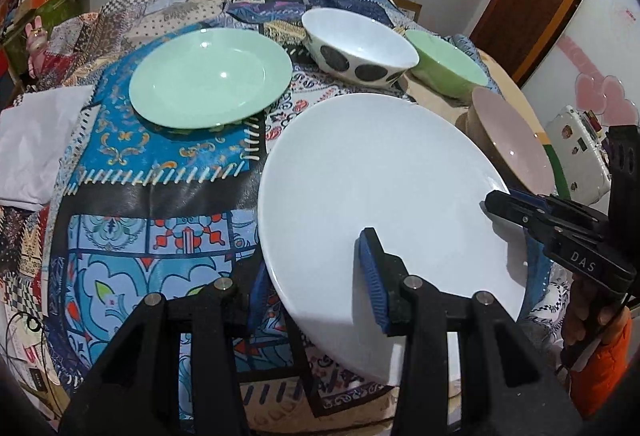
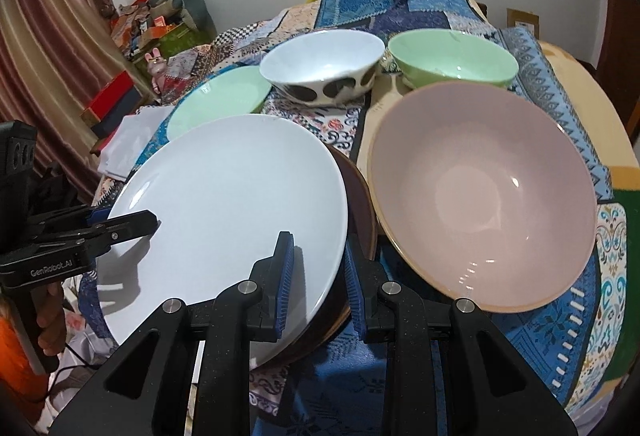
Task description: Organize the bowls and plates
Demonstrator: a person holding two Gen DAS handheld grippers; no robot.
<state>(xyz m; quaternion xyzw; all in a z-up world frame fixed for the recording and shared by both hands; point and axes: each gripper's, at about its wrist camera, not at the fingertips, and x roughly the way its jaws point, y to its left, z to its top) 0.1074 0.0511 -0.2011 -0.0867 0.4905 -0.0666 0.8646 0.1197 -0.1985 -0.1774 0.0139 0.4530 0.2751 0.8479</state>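
While both grippers hold the large white plate by opposite rims, the sorting looks barely begun: nothing I can see is stacked except perhaps a dark brown plate showing directly under the white one's edge. The left gripper has its jaws partly closed, one pad on top of the rim and one beneath; the right gripper pinches narrowly on the far rim, and whether it also catches the brown plate I cannot tell. Ahead of the left jaws lies the green plate, apart on the patterned cloth. Beyond sit the spotted white bowl and green bowl, side by side. Just right of the right jaws, the pink bowl crowds the plate's edge, leaving little room there; open cloth lies between the two plates.
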